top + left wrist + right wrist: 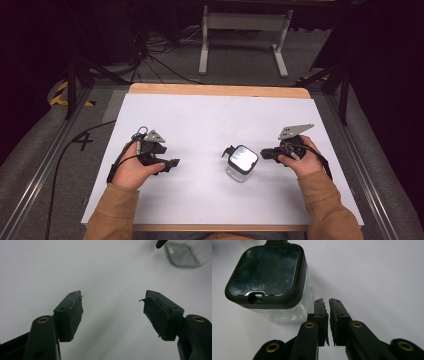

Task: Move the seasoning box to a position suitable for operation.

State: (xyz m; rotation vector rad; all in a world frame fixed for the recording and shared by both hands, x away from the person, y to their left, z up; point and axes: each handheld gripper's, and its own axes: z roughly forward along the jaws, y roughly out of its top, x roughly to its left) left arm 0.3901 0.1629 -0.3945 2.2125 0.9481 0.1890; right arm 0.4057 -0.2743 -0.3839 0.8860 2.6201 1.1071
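Observation:
A small square glass jar (241,162) with a black-rimmed shiny lid stands on the white table (210,125), right of centre. A black tab (229,151) sticks out from the lid's left side. My right gripper (265,153) sits just right of the jar, its jaws nearly together with nothing between them. In the right gripper view the jar (265,272) stands left of the gripper (326,302), apart from it. My left gripper (170,164) rests at the left, open and empty. In the left gripper view the gripper (113,300) points over bare table, and the jar (183,255) is at the upper right.
The white sheet ends at a wooden strip (215,90) at the far side. Metal rails (45,170) run along both sides of the table. A black cable (75,142) trails off to the left. A white stand (245,35) is on the floor beyond.

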